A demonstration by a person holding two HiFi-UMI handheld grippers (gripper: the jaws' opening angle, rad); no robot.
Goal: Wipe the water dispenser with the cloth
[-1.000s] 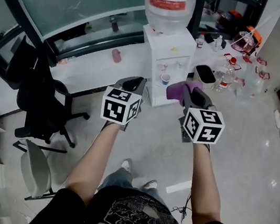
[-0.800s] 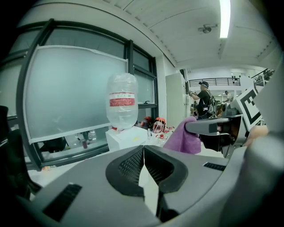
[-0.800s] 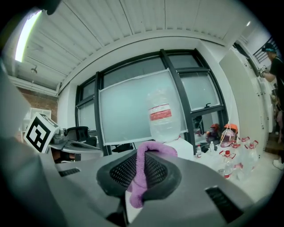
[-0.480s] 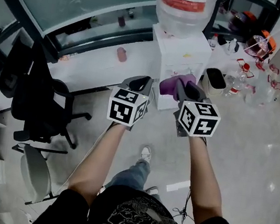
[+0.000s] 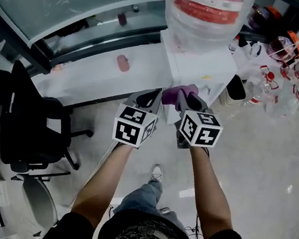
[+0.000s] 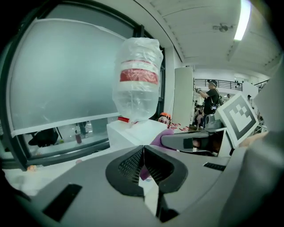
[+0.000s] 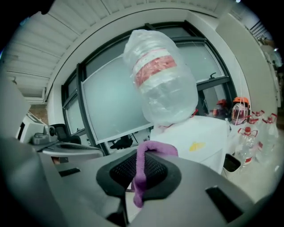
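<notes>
A white water dispenser [image 5: 195, 67] with a large plastic-wrapped bottle [image 5: 206, 9] on top stands against the window wall just ahead of both grippers. The dispenser [image 7: 199, 137] and the bottle [image 7: 162, 82] fill the right gripper view, and the bottle [image 6: 136, 77] stands in the left gripper view. My right gripper [image 5: 182, 100] is shut on a purple cloth [image 5: 178, 92], which folds over its jaws [image 7: 142, 173] close to the dispenser's front. Beside it on the left, my left gripper [image 5: 154, 99] is shut with nothing in it; the cloth [image 6: 162, 135] shows beyond it.
A black office chair [image 5: 25, 118] stands at the left. A small dark bin [image 5: 236, 88] sits right of the dispenser, with several water bottles [image 5: 265, 87] and orange helmets [image 5: 283, 48] further right. A white sill [image 5: 89, 75] runs under the glass wall. A person [image 6: 212, 99] stands far off.
Both grippers and my head have moved forward toward the dispenser, which now looms larger and closer. The cloth stays held in the right gripper.
</notes>
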